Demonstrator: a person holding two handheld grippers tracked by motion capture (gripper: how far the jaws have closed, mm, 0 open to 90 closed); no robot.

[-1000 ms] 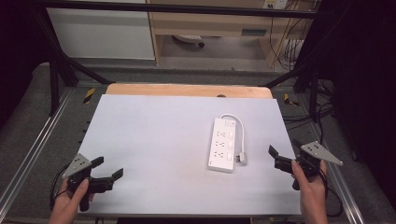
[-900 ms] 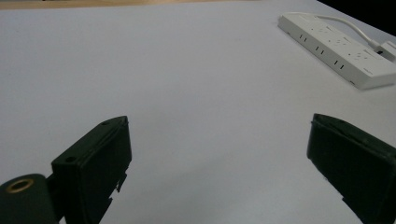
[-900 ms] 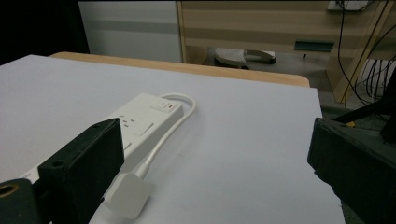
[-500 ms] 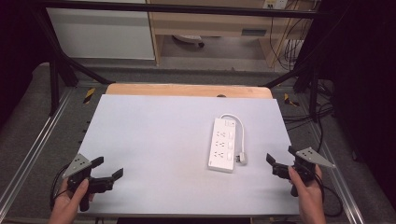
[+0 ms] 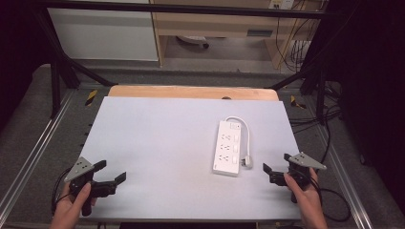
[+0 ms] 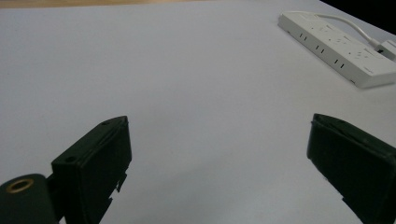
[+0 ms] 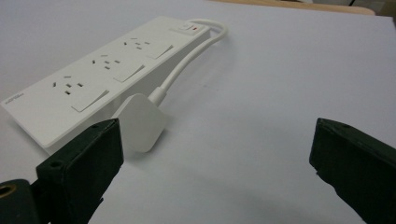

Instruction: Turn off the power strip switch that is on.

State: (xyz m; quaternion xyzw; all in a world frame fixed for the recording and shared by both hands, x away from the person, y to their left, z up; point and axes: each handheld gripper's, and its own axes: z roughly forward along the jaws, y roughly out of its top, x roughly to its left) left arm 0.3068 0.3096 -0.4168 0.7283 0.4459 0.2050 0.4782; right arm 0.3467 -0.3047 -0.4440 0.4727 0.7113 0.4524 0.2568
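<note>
I have the right gripper (image 5: 277,172) low at the near right corner of the worktop (image 5: 157,143), its fingers spread wide and released, nothing between them. It is aimed at the white power strip (image 5: 229,148), which lies flat on the right half of the worktop with its length running away from me. The strip's cord (image 5: 247,138) loops out of the far end and comes back down the right side to the white plug (image 7: 140,120), which rests on the surface just beside the strip's near end. In the right gripper view that plug sits just ahead of the inner finger, so I judge it the likely first thing to take, and the wide spread suits its flat body. The left gripper (image 5: 109,174) waits at the near left corner, well apart from the strip, fingers also released and empty; I read it as parked until something needs steadying. Compared with a second ago, the right gripper has slid inward and a little nearer to me, closing toward the plug end, while the left gripper and the strip have stayed put.
</note>
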